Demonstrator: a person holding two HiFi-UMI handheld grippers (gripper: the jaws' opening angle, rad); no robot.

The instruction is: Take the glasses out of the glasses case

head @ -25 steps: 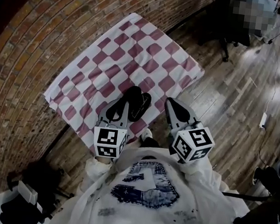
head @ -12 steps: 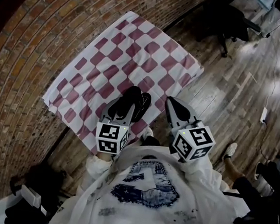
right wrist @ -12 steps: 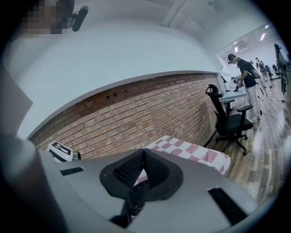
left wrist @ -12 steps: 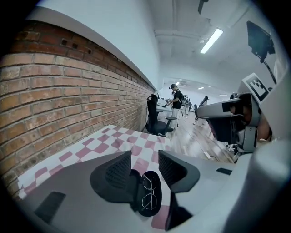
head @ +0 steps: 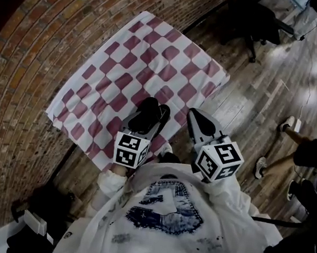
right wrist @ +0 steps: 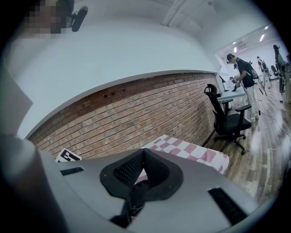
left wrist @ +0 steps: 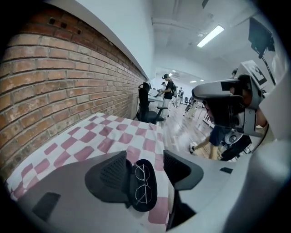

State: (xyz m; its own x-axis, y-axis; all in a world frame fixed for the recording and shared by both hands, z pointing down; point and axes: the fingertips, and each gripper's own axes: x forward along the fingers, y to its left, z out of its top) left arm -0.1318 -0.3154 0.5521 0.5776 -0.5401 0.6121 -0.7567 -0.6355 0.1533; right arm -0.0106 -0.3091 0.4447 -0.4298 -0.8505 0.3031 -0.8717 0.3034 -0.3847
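The black glasses case (left wrist: pixel 151 193) lies open on the red-and-white checked cloth (left wrist: pixel 113 132), with thin wire-framed glasses (left wrist: pixel 141 184) inside it. My left gripper (left wrist: pixel 145 169) points down at the case, and its jaws are opening. The case sits between them, close against the left pad (left wrist: pixel 113 175) and clear of the right one. In the head view the left gripper (head: pixel 150 116) stands over the case (head: pixel 159 113) at the cloth's near edge. My right gripper (head: pixel 194 117) hovers just to its right, shut with nothing in it; its tips (right wrist: pixel 143 154) meet.
A brick wall (head: pixel 36 51) runs along the table's far and left sides. A black office chair (head: pixel 257 20) stands beyond the table on the wood floor. A person's legs (head: pixel 295 134) are at the right. Dark gear (head: pixel 37 223) lies on the floor at the lower left.
My left gripper has sunk toward the cloth and its jaws have spread wide around the case. The right gripper has stayed put. A person has walked in at the right.
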